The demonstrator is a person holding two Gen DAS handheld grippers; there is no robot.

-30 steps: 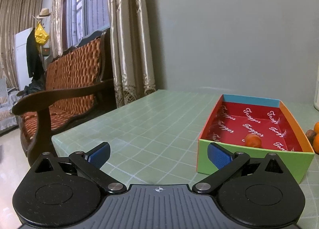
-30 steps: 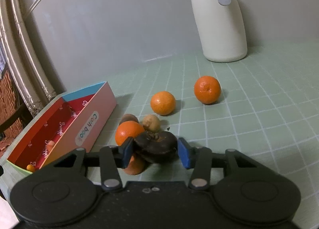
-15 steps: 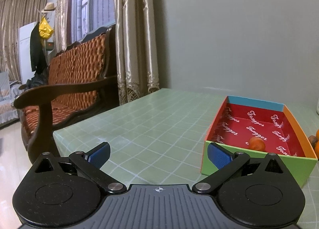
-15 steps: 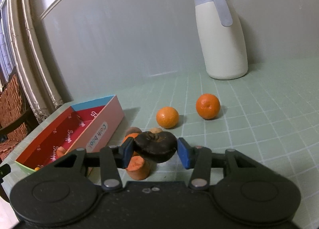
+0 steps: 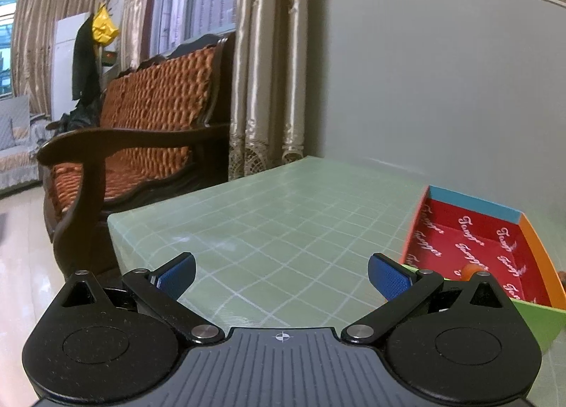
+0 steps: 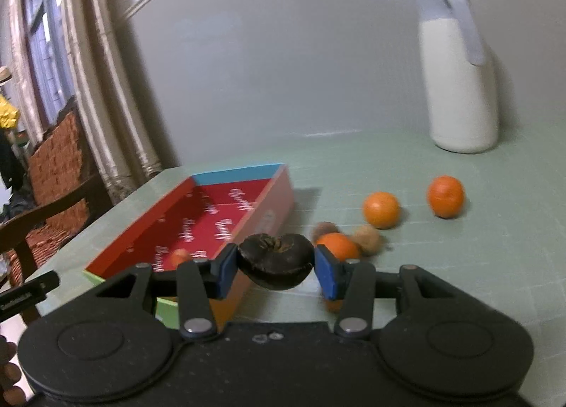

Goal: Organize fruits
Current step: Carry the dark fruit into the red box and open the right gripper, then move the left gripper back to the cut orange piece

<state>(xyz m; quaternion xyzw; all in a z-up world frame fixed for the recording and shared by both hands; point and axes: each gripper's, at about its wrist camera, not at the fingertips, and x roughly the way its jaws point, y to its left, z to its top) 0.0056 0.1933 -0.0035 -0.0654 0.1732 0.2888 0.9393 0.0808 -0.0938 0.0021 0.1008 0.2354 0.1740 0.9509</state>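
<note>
My right gripper point(image 6: 275, 267) is shut on a dark brown wrinkled fruit point(image 6: 276, 264) and holds it in the air beside the right wall of the red-lined box point(image 6: 212, 216). One small orange fruit point(image 6: 178, 256) lies in the box; it also shows in the left wrist view point(image 5: 472, 270). Three oranges point(image 6: 382, 209) point(image 6: 445, 196) point(image 6: 336, 246) and two small brown fruits point(image 6: 368, 237) lie on the table right of the box. My left gripper point(image 5: 281, 274) is open and empty above the table, left of the box point(image 5: 474, 240).
A white jug with a grey handle point(image 6: 460, 81) stands at the back right. A wooden sofa point(image 5: 141, 145) and curtains point(image 5: 261, 63) stand beyond the table's left edge point(image 5: 116, 233). The wall runs behind the table.
My right gripper has lifted the dark fruit and moved left toward the box. My left gripper has swung left, so the box has slid to the right of its view.
</note>
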